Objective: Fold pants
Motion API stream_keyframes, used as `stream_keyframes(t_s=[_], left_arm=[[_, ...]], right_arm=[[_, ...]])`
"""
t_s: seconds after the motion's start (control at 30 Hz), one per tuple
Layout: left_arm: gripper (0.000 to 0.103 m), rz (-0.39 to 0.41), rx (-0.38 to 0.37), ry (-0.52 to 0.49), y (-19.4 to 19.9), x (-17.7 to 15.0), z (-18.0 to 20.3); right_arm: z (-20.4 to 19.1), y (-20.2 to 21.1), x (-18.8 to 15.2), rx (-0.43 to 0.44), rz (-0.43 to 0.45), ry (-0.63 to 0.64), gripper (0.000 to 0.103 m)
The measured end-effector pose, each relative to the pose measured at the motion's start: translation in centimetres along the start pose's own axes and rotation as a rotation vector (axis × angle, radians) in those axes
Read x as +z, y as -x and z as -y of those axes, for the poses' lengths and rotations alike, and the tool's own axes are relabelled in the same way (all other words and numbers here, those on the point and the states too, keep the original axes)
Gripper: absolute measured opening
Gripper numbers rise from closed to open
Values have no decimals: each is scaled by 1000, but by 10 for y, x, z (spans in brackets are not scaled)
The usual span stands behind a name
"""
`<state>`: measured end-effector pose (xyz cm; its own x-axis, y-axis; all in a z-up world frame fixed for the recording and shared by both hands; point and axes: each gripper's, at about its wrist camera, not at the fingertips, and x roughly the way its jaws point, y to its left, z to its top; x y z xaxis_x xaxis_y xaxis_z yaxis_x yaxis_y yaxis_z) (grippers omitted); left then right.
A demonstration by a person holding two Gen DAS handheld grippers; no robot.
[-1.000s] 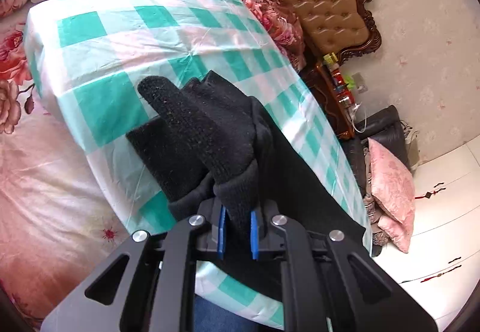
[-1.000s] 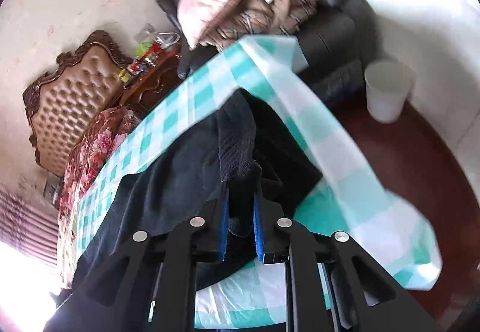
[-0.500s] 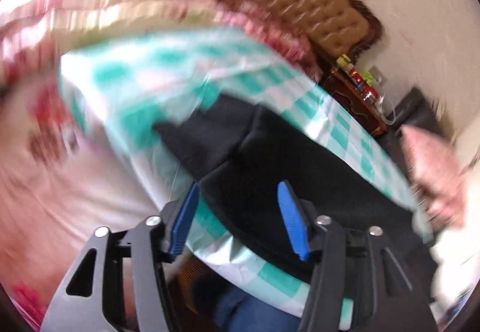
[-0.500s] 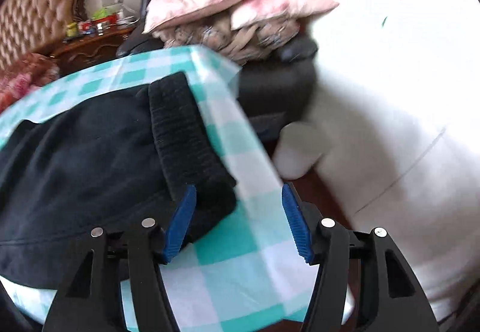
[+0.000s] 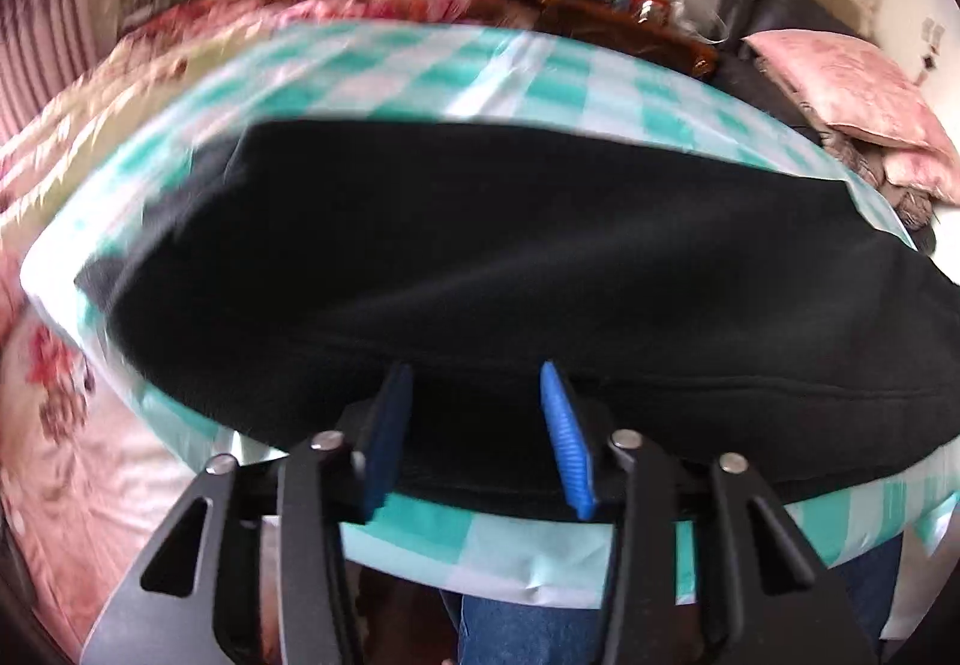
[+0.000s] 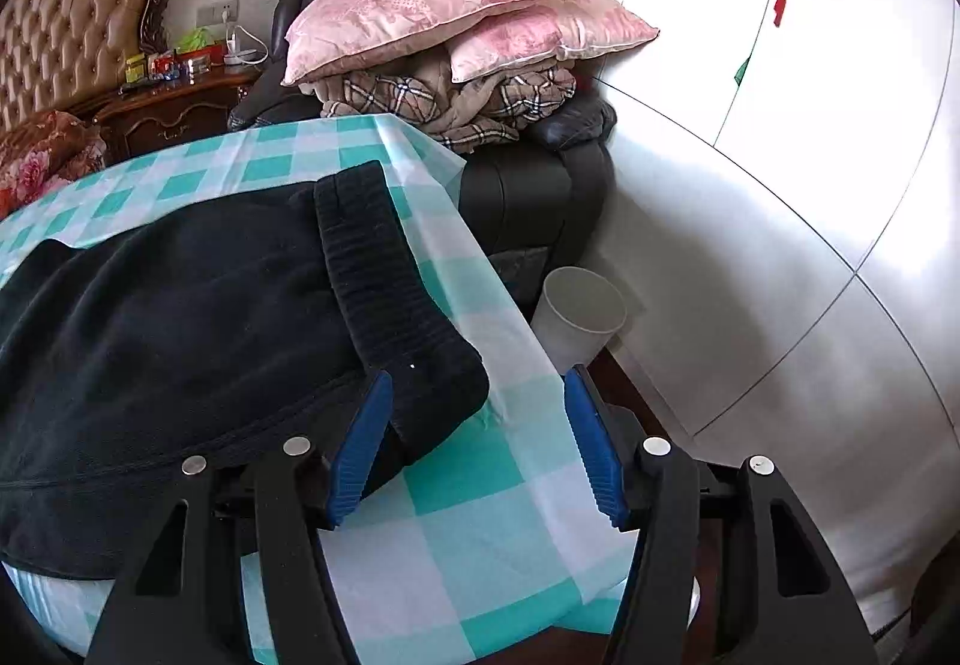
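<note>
Between the blue pads of the left gripper point(image 5: 477, 428) sits only loose black cloth: the jaws stand apart over the near edge of the pants point(image 5: 480, 257), pinching nothing, though they've just been narrowing again after springing wide. A second ago that gripper was clamped on a bunched leg end held up off the cloth. Now it's let go! Over to the right gripper point(image 6: 477, 440): spread too, its left pad just beside the ribbed waistband point(image 6: 384, 281), its right pad out over bare checked cloth; it was shut on black fabric a second ago as well. Outward from both, the pants lie flat and doubled across the worktop point(image 6: 468, 545) with its teal-check cover, waistband toward the armchair end. So one fold looks laid down and released, and I'd judge a second fold across the length comes next.
</note>
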<state>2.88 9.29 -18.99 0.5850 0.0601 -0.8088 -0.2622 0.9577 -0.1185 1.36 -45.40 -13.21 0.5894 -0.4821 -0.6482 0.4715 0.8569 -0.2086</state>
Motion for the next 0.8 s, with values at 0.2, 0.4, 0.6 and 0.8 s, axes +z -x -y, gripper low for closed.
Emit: stream_keyframes(t_s=[0.2, 0.4, 0.6, 0.8], left_arm=[[43, -16, 2, -5, -2, -1, -4], [44, -17, 6, -4, -3, 1, -3], [49, -20, 2, 3, -2, 1, -2], [55, -26, 0, 10, -3, 2, 1]], right_arm=[[-1, -10, -3, -18, -24, 1, 56], [-5, -18, -6, -31, -38, 20, 56], [2, -41, -19, -29, -117, 5, 62], [19, -17, 8, 23, -75, -25, 67]])
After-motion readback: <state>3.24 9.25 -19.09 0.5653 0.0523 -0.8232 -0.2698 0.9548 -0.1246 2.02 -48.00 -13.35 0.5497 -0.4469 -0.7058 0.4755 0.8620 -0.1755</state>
